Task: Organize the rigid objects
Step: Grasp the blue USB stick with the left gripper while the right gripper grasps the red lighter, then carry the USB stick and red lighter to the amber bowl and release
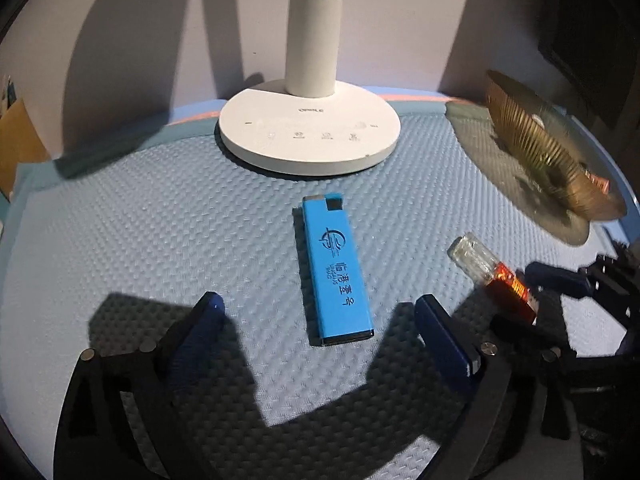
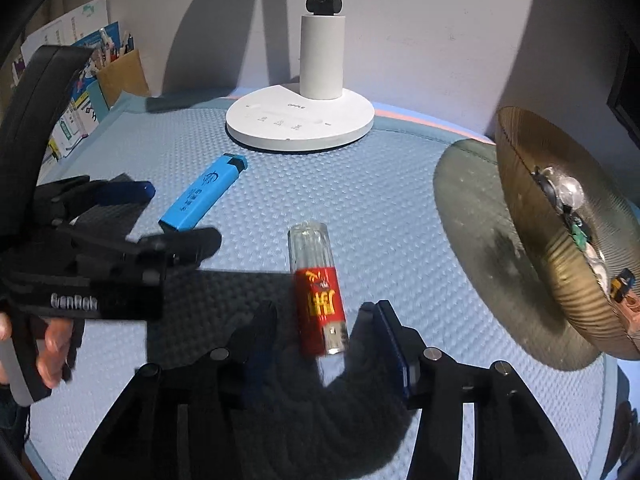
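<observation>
Surface: light-blue dimpled foam mat (image 1: 160,220) covering the bench, pink strip along its far edge, plain pale wall (image 1: 140,20) behind. White round-based desk lamp (image 1: 310,136) stands at the far edge, middle; its head is cut off at the top of both views. Gold ribbed bowl (image 2: 560,248) sits toward the right edge, holding small mixed items too blurred to identify. Past the left edge: a cardboard box with pens and printed leaflets (image 2: 80,80), text unreadable.

Blue rectangular plastic lighter (image 1: 336,268) lies flat mid-mat, long axis running toward the lamp. Left gripper (image 1: 320,320) has its blue-padded jaws spread wide either side of the lighter's near end, not touching it. Fingers of a hand (image 2: 56,344) show on its handle in the right view.

Clear-bodied lighter with red label (image 2: 320,292) lies flat to the right of the blue one, apart from it, metal end nearest the right camera. Right gripper (image 2: 320,328) is partly open, jaws flanking that near end; pads not visibly pressing on it. Left finger is motion-blurred, so the contact is hard to judge.
</observation>
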Action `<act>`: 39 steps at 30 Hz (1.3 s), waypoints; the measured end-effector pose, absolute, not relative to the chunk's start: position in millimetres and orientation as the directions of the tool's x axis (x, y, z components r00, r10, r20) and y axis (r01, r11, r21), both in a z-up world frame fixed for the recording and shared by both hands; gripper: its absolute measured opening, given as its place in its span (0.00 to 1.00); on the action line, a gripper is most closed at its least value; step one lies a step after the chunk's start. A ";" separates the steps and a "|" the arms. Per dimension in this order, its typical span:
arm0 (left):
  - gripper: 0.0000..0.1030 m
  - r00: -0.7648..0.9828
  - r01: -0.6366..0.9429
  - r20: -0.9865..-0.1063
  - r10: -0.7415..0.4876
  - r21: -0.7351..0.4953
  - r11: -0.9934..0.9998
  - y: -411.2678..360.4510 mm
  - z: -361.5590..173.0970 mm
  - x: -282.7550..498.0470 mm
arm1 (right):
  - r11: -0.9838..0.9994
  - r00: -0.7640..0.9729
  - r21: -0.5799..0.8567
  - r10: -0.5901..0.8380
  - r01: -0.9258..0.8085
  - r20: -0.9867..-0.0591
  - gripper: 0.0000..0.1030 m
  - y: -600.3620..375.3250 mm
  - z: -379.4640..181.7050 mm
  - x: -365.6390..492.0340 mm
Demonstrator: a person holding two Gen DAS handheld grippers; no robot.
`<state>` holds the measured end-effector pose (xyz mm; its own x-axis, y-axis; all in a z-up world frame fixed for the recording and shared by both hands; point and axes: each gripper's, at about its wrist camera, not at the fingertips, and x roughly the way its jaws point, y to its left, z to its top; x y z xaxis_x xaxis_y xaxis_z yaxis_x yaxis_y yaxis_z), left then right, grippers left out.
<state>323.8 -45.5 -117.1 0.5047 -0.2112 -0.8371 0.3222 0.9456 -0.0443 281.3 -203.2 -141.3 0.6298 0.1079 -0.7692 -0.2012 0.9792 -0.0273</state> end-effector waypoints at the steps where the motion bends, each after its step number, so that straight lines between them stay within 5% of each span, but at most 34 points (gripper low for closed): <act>1: 1.00 0.495 0.333 -0.848 -0.188 -0.015 0.943 -51.2 -119.7 323.8 | 0.980 0.631 -0.021 0.111 -0.199 -0.768 0.47 -203.4 -141.6 282.7; 15: 0.99 0.517 0.183 -0.852 -0.084 0.014 0.983 -52.4 -118.6 335.8 | 0.983 0.656 -0.028 0.100 -0.181 -0.748 0.52 -200.0 -141.5 281.1; 17: 0.89 0.541 0.166 -0.837 -0.081 0.011 0.986 -54.8 -116.5 339.1 | 0.982 0.660 -0.034 0.098 -0.185 -0.745 0.42 -195.8 -140.6 282.4; 20: 0.49 0.575 0.194 -0.812 -0.099 0.018 0.981 -61.9 -112.6 335.0 | 0.977 0.657 -0.022 0.126 -0.213 -0.743 0.22 -191.7 -139.9 281.7; 21: 0.28 0.579 0.228 -0.805 -0.128 0.010 0.974 -64.9 -110.4 331.1 | 0.976 0.658 -0.028 0.124 -0.216 -0.742 0.22 -190.5 -139.8 280.3; 22: 0.21 0.581 0.241 -0.803 -0.132 0.015 0.970 -66.3 -109.3 327.0 | 0.976 0.656 -0.022 0.130 -0.218 -0.744 0.22 -190.9 -139.7 278.1; 31: 0.20 0.549 0.302 -0.796 -0.255 -0.096 0.949 -52.7 -99.7 268.5 | 0.976 0.656 0.102 0.204 -0.191 -0.727 0.22 -223.4 -126.2 228.7; 39: 0.20 0.593 0.342 -0.758 -0.272 -0.068 0.937 -69.1 -76.4 227.7 | 0.984 0.689 0.112 0.178 -0.139 -0.703 0.22 -247.1 -108.5 189.7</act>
